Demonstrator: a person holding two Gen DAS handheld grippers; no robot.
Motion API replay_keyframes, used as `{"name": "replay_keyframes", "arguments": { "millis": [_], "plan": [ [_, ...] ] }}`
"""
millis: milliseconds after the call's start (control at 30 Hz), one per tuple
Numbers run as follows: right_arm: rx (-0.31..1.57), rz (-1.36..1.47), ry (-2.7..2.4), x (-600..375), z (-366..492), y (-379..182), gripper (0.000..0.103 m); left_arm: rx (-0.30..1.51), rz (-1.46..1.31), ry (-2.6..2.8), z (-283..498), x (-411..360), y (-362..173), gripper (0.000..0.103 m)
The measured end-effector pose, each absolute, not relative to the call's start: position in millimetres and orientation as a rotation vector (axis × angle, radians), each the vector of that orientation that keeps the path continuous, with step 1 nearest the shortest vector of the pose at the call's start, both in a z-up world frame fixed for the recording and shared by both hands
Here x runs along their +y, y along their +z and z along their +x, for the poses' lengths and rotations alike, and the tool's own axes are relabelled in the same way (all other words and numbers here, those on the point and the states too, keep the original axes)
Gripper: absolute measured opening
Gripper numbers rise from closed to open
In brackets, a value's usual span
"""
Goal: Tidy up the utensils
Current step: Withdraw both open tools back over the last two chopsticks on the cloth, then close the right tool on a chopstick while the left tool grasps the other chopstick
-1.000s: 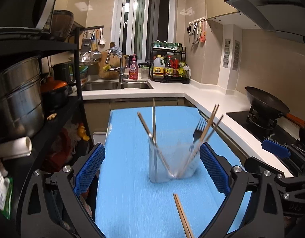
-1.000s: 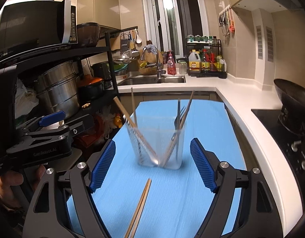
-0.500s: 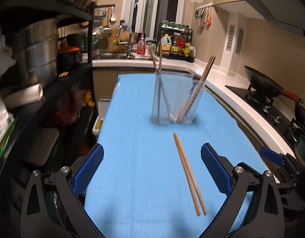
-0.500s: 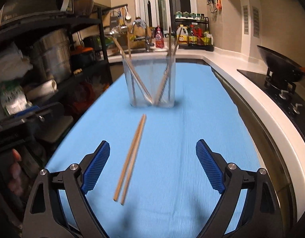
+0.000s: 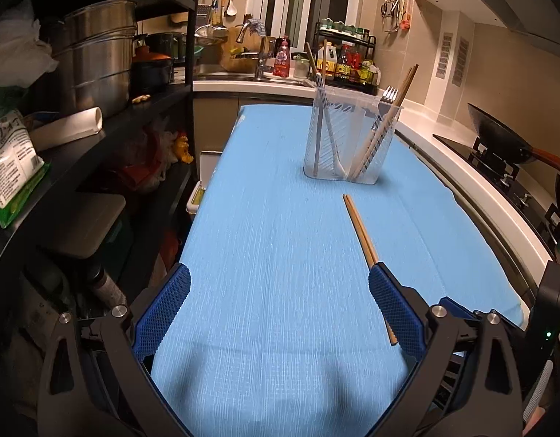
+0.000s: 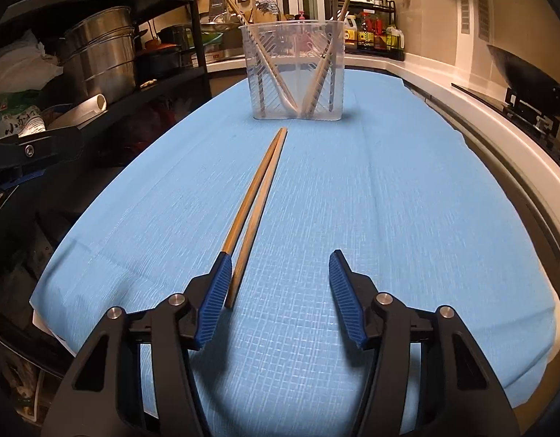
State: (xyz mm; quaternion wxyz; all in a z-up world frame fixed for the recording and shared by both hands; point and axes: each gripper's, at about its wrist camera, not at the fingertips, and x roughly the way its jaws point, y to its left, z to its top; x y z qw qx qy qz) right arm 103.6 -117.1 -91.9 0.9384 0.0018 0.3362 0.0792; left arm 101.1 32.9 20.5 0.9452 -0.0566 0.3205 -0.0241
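While chopsticks (image 6: 256, 204) lie flat, a wok (image 5: 498, 140) sits aside.

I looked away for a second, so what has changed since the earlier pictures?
Both grippers have come down toward the blue mat. The right gripper now sits low at the near end of the loose chopsticks; its jaws have just been closing, with one stick between them, not yet gripped. The left gripper is open and empty. The chopsticks and the clear holder stayed put.
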Motion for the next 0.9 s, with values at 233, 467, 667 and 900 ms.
{"name": "replay_keyframes", "arguments": {
  "millis": [233, 467, 667, 900],
  "plan": [
    [0.616, -0.033, 0.185, -112, 100, -103, 0.055, 0.645, -0.107, -0.036, 101, 29, 15, 0.095],
    [0.565, 0.034, 0.222, -131, 97, -106, 0.005, 0.651, -0.111, -0.055, 105, 19, 6, 0.095],
    [0.563, 0.08, 0.132, -164, 97, -103, 0.005, 0.676, -0.101, -0.131, 111, -5, -9, 0.095],
    [0.558, 0.078, 0.112, -184, 94, -105, 0.006, 0.672, -0.127, -0.195, 117, -36, -36, 0.095]
  ]
}}
